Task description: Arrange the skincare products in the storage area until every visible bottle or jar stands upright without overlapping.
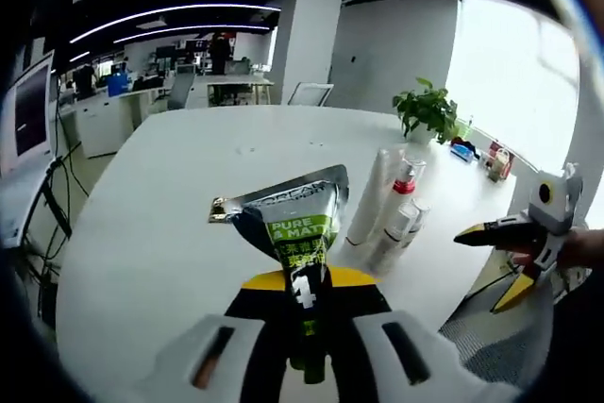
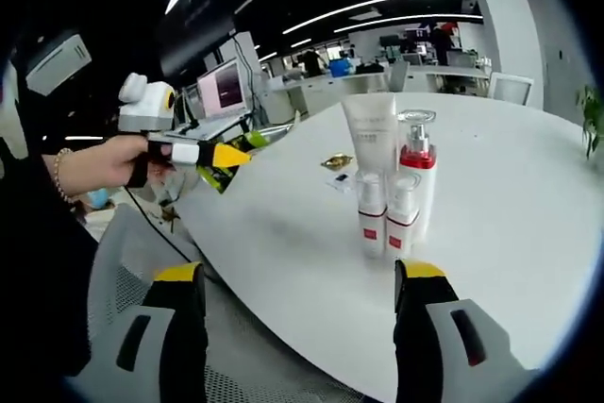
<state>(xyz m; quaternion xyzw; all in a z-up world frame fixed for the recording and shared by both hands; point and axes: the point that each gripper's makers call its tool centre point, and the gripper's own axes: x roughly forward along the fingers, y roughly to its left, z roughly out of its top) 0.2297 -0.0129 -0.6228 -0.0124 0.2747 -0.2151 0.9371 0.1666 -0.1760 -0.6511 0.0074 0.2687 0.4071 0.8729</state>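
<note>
A grey tube with a green "PURE & MATT" label (image 1: 300, 233) is lifted off the white table (image 1: 170, 205), with my left gripper (image 1: 307, 282) shut on its lower end. On the table beyond it stand a tall white tube (image 1: 376, 191), a clear pump bottle with a red collar (image 1: 406, 181) and two small white bottles (image 1: 401, 226). The right gripper view has the same group upright and close together: white tube (image 2: 371, 134), pump bottle (image 2: 418, 172), small bottles (image 2: 371, 216). My right gripper (image 2: 302, 280) is open and empty before them, also visible off the table's edge (image 1: 486, 271). The left gripper (image 2: 226, 156) hovers at the left.
A gold sachet (image 2: 337, 161) lies on the table behind the bottles. A potted plant (image 1: 429, 110) and small items (image 1: 495, 162) sit near the far edge. A monitor (image 1: 28, 106) stands at the left. Grey mesh chair (image 2: 142, 233) is below the table edge.
</note>
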